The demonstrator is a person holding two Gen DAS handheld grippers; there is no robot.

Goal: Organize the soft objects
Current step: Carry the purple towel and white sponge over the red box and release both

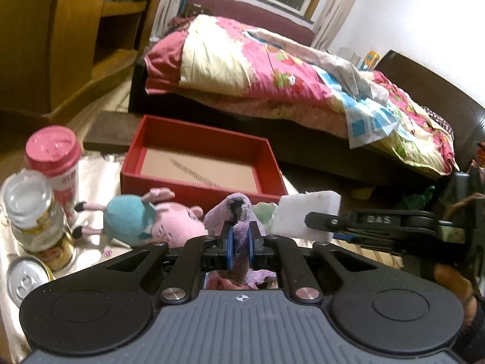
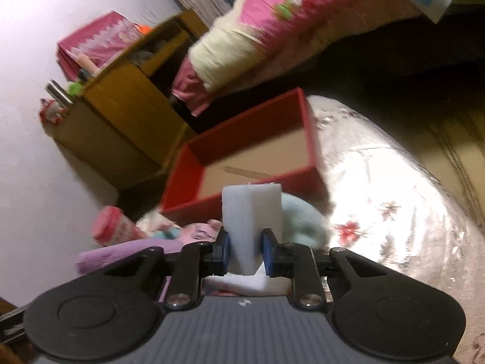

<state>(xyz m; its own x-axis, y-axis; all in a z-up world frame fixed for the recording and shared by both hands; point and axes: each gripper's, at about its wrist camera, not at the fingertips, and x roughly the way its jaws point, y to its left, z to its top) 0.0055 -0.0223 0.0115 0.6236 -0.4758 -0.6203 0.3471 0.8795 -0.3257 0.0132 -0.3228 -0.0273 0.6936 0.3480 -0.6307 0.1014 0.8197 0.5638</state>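
1. The left gripper (image 1: 241, 244) is clenched on a purple fuzzy cloth (image 1: 235, 212), held above the worktop (image 1: 91, 254).
2. The right gripper (image 2: 246, 253) grasps a white foam block (image 2: 251, 212) between its blue pads (image 2: 225, 253).
3. Just behind both stands an open red box (image 1: 200, 188), with only a thin strip lying inside.
4. A pink plush toy (image 1: 145, 221) lies on the worktop left of the cloth, near some cans (image 1: 27, 282).

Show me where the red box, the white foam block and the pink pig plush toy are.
red box (image 1: 194, 195), left wrist view, on its front wall.
white foam block (image 2: 251, 212), right wrist view, on its front face.
pink pig plush toy (image 1: 169, 224), left wrist view, on its head.
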